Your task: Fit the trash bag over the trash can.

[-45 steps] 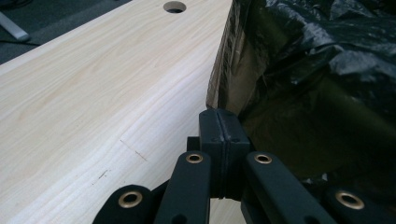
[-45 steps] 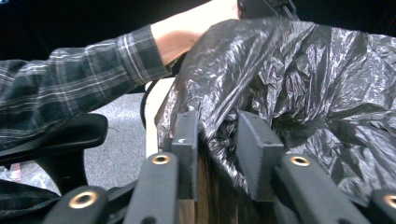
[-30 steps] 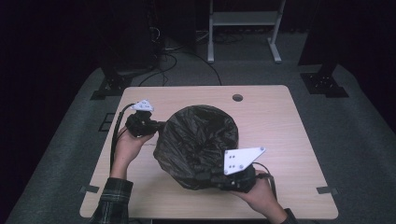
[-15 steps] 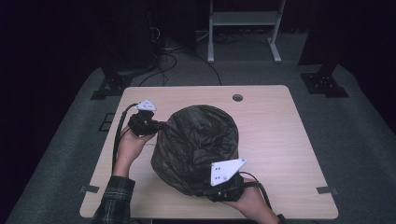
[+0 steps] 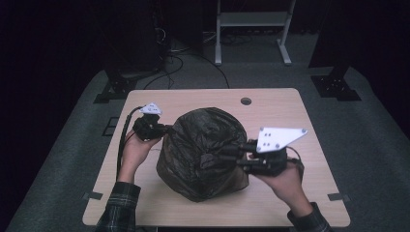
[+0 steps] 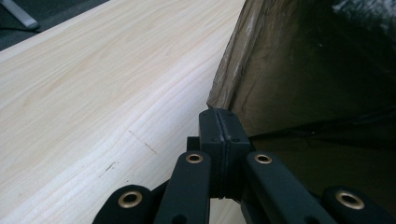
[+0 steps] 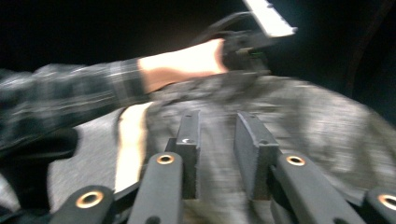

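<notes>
Now the black bin bag sits puffed up mid-table, and the left gripper pinches its edge tight. Over on the other side, the right gripper has just been opening, nothing between its jaws. Looks like regripping time: next it needs a fresh fold of plastic.

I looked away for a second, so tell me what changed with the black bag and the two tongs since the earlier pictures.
The right tongs have just been opening and let go of the black bag; nothing is pinched between them now, and they rose from the bag's near edge to its right side. The bag looks puffed up taller. The left tongs stayed shut on the bag's edge, in place on the table.
</notes>
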Demonstrator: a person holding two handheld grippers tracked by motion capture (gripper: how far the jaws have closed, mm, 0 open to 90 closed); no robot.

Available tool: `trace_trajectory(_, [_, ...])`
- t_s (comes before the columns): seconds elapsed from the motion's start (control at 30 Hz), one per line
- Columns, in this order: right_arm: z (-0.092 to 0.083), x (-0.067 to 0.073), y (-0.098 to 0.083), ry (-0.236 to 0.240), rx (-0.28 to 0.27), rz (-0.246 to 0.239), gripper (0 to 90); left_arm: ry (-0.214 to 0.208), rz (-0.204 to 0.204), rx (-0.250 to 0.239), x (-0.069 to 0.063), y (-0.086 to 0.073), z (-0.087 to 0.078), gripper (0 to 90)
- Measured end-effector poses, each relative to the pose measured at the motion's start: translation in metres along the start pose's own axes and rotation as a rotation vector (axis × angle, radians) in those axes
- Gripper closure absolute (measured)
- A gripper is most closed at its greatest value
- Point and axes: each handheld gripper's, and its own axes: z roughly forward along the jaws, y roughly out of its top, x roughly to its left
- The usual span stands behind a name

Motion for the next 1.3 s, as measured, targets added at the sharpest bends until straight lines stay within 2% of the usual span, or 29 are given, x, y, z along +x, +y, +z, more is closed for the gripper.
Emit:
trace_trajectory(0.2, [-0.005, -0.056, 0.004, -0.170, 0.015, 0.065, 66.4, 0.000, -0.001, -0.005, 0.000, 0.001, 0.000, 89.7])
trace_trajectory(0.3, [0.000, -0.079, 0.003, -0.230, 0.047, 0.090, 64.8, -0.002, 0.006, -0.003, 0.000, 0.002, 0.000, 89.7])
trace_trajectory(0.43, [0.012, -0.104, 0.001, -0.261, 0.088, 0.137, 58.7, -0.005, 0.008, -0.007, -0.001, 0.003, 0.001, 89.7])
trace_trajectory(0.5, [0.019, -0.114, -0.002, -0.254, 0.108, 0.164, 57.1, -0.005, 0.007, -0.009, -0.001, 0.003, 0.001, 89.7])
trace_trajectory(0.57, [0.026, -0.121, -0.007, -0.224, 0.132, 0.198, 57.2, -0.005, 0.009, -0.011, -0.001, 0.002, 0.000, 89.7])
trace_trajectory(0.6, [0.030, -0.124, -0.010, -0.219, 0.140, 0.209, 60.9, -0.006, 0.010, -0.012, 0.000, 0.002, 0.000, 89.7])
trace_trajectory(0.67, [0.034, -0.126, -0.015, -0.238, 0.157, 0.213, 73.6, -0.005, 0.008, -0.017, 0.000, 0.002, 0.000, 89.7])
trace_trajectory(0.7, [0.033, -0.128, -0.016, -0.241, 0.148, 0.212, 80.0, -0.005, 0.009, -0.020, 0.000, 0.002, 0.001, 89.8])
trace_trajectory(0.77, [0.032, -0.131, -0.018, -0.233, 0.129, 0.225, 83.7, -0.002, 0.009, -0.029, 0.000, 0.002, 0.001, 89.8])
trace_trajectory(0.8, [0.031, -0.132, -0.019, -0.224, 0.107, 0.236, 89.5, 0.001, 0.006, -0.036, 0.000, 0.002, 0.002, 89.8])
trace_trajectory(0.83, [0.029, -0.133, -0.019, -0.257, 0.102, 0.225, 89.8, 0.003, 0.004, -0.039, 0.001, 0.002, 0.002, 89.8])
trace_trajectory(0.87, [0.029, -0.134, -0.019, -0.269, 0.107, 0.226, 90.0, 0.006, 0.005, -0.042, 0.001, 0.002, 0.003, 89.8])
trace_trajectory(0.93, [0.029, -0.140, -0.023, -0.271, 0.107, 0.243, 90.0, 0.007, -0.003, -0.050, 0.003, 0.001, 0.006, 89.8])
trace_trajectory(1.1, [0.035, -0.155, -0.042, -0.323, 0.144, 0.283, 90.0, 0.015, -0.008, -0.029, 0.006, -0.004, 0.016, 89.8])
trace_trajectory(1.3, [0.042, -0.168, -0.072, -0.337, 0.179, 0.343, 90.0, 0.009, -0.034, 0.008, 0.011, -0.015, 0.032, 89.8])
